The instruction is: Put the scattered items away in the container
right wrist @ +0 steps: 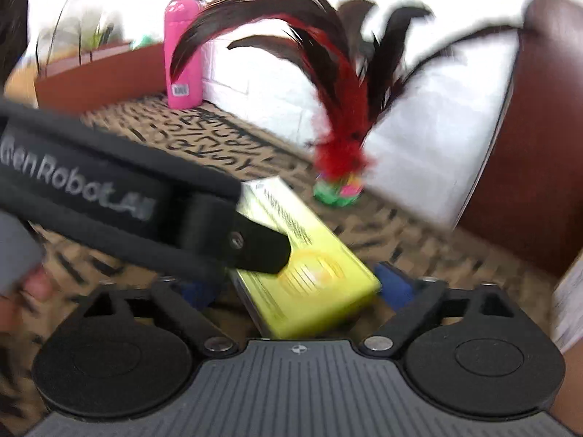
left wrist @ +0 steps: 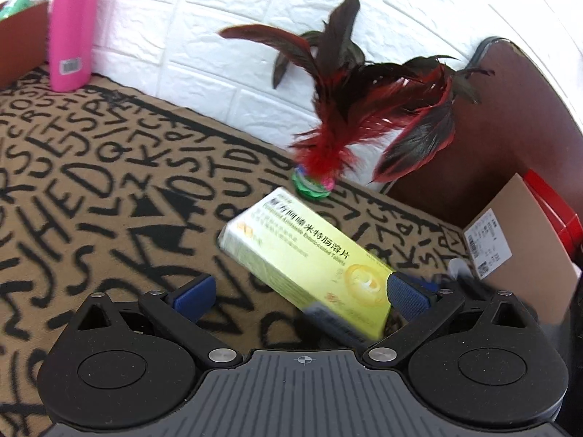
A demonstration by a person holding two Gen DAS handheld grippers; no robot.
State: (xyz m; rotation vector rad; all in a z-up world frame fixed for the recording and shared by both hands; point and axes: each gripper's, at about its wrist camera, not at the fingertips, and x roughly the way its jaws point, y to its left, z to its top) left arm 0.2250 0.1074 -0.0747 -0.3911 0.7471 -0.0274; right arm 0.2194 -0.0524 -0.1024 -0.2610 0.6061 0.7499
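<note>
A yellow-green medicine box (left wrist: 309,258) lies tilted on the letter-patterned cloth (left wrist: 91,182), between the fingers of my open left gripper (left wrist: 302,291); its near corner touches the right pad (left wrist: 408,295). The same box (right wrist: 302,266) sits between the fingers of my open right gripper (right wrist: 302,287), and the left gripper's body (right wrist: 109,196) crosses over it from the left. A red-and-black feather shuttlecock (left wrist: 357,109) stands just beyond the box, also in the right wrist view (right wrist: 339,138). A brown cardboard container (left wrist: 22,40) is at the far left, also in the right wrist view (right wrist: 98,73).
A pink bottle (left wrist: 73,25) stands by the white brick wall, next to the container. A dark brown panel (left wrist: 517,127) and a cardboard parcel with a label (left wrist: 510,240) stand at the right, with a red item behind it.
</note>
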